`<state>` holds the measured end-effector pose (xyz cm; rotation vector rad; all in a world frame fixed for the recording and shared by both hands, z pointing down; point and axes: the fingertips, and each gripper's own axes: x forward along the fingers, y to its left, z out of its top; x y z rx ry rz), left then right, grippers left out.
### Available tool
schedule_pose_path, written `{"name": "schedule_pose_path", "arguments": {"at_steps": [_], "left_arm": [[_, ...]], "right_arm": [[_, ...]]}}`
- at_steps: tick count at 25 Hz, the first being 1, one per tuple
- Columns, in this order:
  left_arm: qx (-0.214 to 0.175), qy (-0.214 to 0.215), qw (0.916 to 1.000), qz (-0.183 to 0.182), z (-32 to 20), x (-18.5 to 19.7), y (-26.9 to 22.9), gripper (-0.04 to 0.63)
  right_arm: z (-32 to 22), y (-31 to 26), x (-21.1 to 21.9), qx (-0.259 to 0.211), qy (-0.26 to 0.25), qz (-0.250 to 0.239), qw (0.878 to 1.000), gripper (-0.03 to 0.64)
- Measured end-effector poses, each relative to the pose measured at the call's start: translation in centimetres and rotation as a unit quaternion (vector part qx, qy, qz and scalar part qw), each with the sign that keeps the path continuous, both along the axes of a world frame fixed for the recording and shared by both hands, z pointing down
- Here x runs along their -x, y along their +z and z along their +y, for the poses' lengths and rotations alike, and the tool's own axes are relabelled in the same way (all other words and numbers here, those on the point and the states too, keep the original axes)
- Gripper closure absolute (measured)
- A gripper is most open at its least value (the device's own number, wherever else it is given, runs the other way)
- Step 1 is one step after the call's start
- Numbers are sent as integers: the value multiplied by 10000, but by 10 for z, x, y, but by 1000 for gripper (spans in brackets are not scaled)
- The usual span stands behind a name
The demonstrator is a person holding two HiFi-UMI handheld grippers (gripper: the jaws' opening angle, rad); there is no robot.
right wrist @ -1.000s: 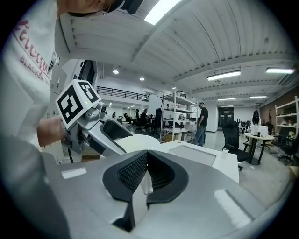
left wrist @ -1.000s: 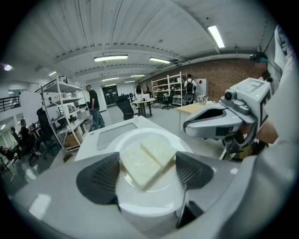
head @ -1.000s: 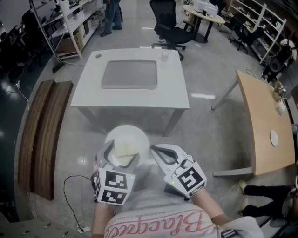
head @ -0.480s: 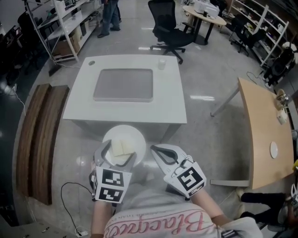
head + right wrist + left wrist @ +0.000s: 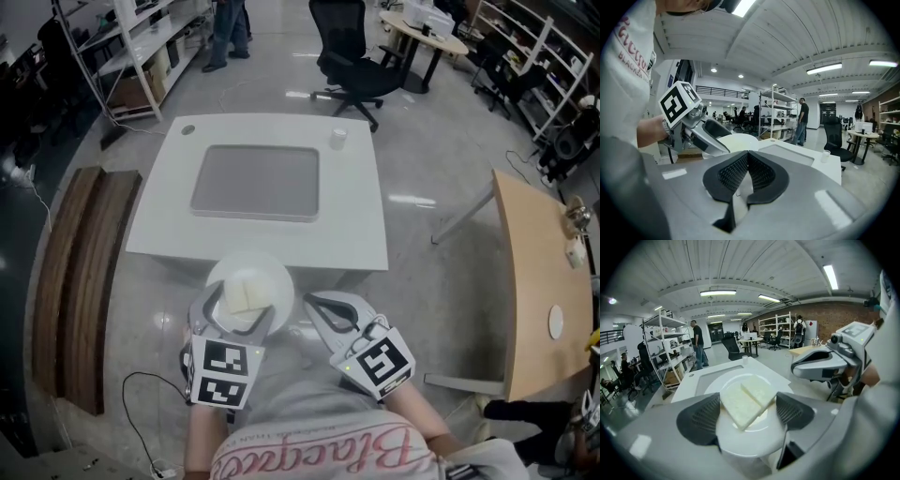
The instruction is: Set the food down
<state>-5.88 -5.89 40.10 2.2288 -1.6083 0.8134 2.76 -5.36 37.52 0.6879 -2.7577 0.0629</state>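
Observation:
A white plate (image 5: 249, 292) carries two pale square slices of food (image 5: 246, 292) and hangs in front of the near edge of the white table (image 5: 356, 220). My left gripper (image 5: 234, 314) is shut on the plate's near rim, jaws spread wide to either side. In the left gripper view the food (image 5: 747, 397) lies on the plate (image 5: 740, 444) between the dark pads (image 5: 699, 420) of the left gripper (image 5: 749, 416). My right gripper (image 5: 317, 305) floats beside the plate, shut and empty. In its own view the right gripper (image 5: 747, 171) has its pads pressed together.
On the table lie a grey tray (image 5: 255, 183) and a small cup (image 5: 337, 138) at the far right corner. A wooden bench (image 5: 80, 281) is at the left, a wooden table (image 5: 534, 281) at the right, an office chair (image 5: 352, 56) beyond. A cable (image 5: 141, 394) trails on the floor.
The white table has come nearer; its near edge now lies just beyond the plate. Both grippers keep their hold and pose.

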Motion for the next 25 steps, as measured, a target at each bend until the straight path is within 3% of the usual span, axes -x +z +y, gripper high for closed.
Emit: {"name": "schedule_pose_path", "arguments": {"at_steps": [17,25], "left_arm": [[227,103,9996,101,-142,40,31,221],[274,168,9995,71,-206,56,68,221]], "right_arm": [[-126,1,47,32,59,198,9998,615],[-182,16,57,216,428,138,9988,615]]}}
